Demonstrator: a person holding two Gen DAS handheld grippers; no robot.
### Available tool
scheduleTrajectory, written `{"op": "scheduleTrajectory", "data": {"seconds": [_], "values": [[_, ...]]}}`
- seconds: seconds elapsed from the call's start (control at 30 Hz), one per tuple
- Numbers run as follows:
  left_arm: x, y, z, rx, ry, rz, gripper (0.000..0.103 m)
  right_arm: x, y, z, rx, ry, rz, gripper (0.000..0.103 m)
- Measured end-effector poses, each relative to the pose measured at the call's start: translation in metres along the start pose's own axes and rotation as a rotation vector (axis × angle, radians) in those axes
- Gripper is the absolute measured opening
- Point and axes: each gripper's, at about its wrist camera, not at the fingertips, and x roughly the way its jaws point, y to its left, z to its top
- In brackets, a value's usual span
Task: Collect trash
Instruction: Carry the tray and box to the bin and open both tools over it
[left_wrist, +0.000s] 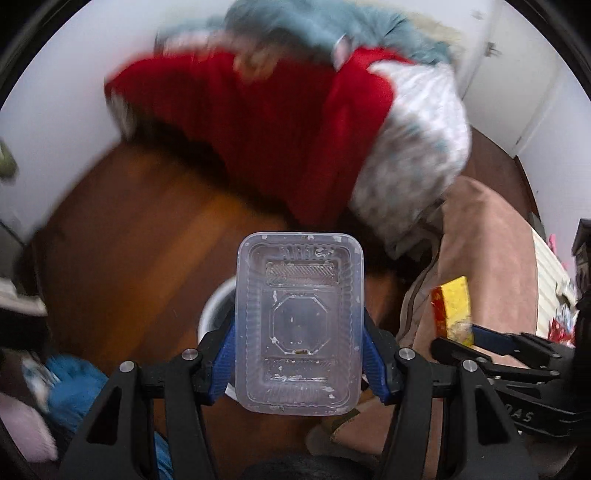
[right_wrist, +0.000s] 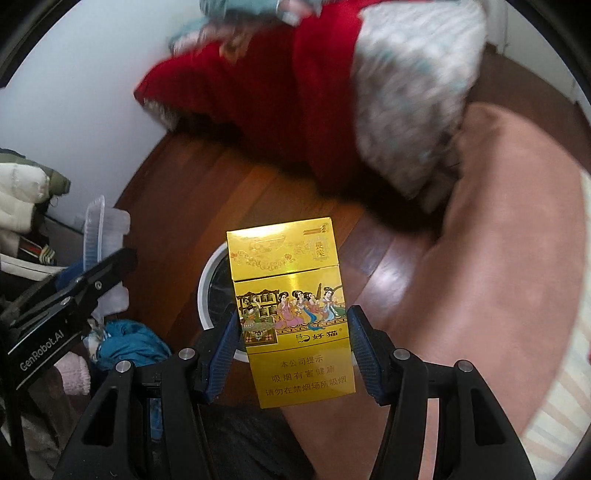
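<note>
A reddish-brown wooden floor (left_wrist: 140, 236) runs beneath both grippers, meeting a plain white wall (left_wrist: 55, 110) beyond the fingertips. Ahead of the fingers a heap of bedding is blurred: a red blanket (left_wrist: 266, 125) with a white patterned quilt (left_wrist: 417, 147) beside it and something blue-grey and fluffy (left_wrist: 314, 22) on top. To the right of the fingers spreads a pinkish-brown cover (right_wrist: 491, 258); to the left lie crumpled clothes, among them a blue garment (right_wrist: 129, 343). The left gripper (left_wrist: 299, 347) is roughly half open, its blue pads pressing the long sides of a clear plastic food tray (left_wrist: 299, 325), which is soiled with white flecks and stands out past the fingertips. The right gripper (right_wrist: 293, 347) likewise stands about half open, clamped on the edges of a yellow cigarette pack (right_wrist: 291, 314). Directly beyond and below both held items sits a white-rimmed bin (right_wrist: 210, 291) with a dark liner, on the floor. The pack shows painted figures in robes, the characters 好猫, and the warning 本公司提示 吸烟有害健康 请勿在禁烟场所吸烟. In the right wrist view, the left gripper's black body reads "GenRobot.AI".
</note>
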Motion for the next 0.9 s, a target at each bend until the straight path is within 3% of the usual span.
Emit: {"op": "scheduleTrajectory", "data": {"seconds": [0.17,0.27,0.3,0.33,0.37,0.4,0.43,0.47,0.57,0.67,0.9], "values": [[0.071,0.038,0.003,-0.101,0.157,-0.083,0.057,0.077,0.012,0.014,0.002,0.126,0.006,0.060],[0.101,0.057,0.001,-0.176,0.221,-0.081,0.057,0.116,0.013,0.020,0.019,0.193,0.017,0.060],[0.104,0.061,0.000,-0.194,0.226,-0.077,0.061,0.128,0.014,0.021,0.027,0.213,0.026,0.060],[0.107,0.065,-0.001,-0.214,0.227,-0.070,0.073,0.139,0.015,0.023,0.030,0.230,0.027,0.060],[0.108,0.069,-0.002,-0.225,0.226,-0.063,0.078,0.144,0.015,0.024,0.030,0.241,0.034,0.060],[0.108,0.073,-0.003,-0.238,0.224,-0.053,0.092,0.153,0.017,0.026,0.034,0.259,0.051,0.061],[0.106,0.077,-0.005,-0.246,0.219,-0.042,0.097,0.158,0.017,0.026,0.040,0.267,0.058,0.061],[0.107,0.080,-0.005,-0.249,0.214,-0.028,0.097,0.164,0.016,0.027,0.048,0.273,0.071,0.063],[0.099,0.088,-0.011,-0.255,0.190,0.020,0.097,0.175,0.019,0.030,0.047,0.279,0.096,0.099],[0.089,0.092,-0.020,-0.239,0.160,0.093,0.098,0.176,0.024,0.028,0.008,0.272,0.095,0.103],[0.067,0.091,-0.045,-0.197,0.149,0.199,0.098,0.151,0.035,0.003,-0.116,0.250,-0.055,0.103]]}}
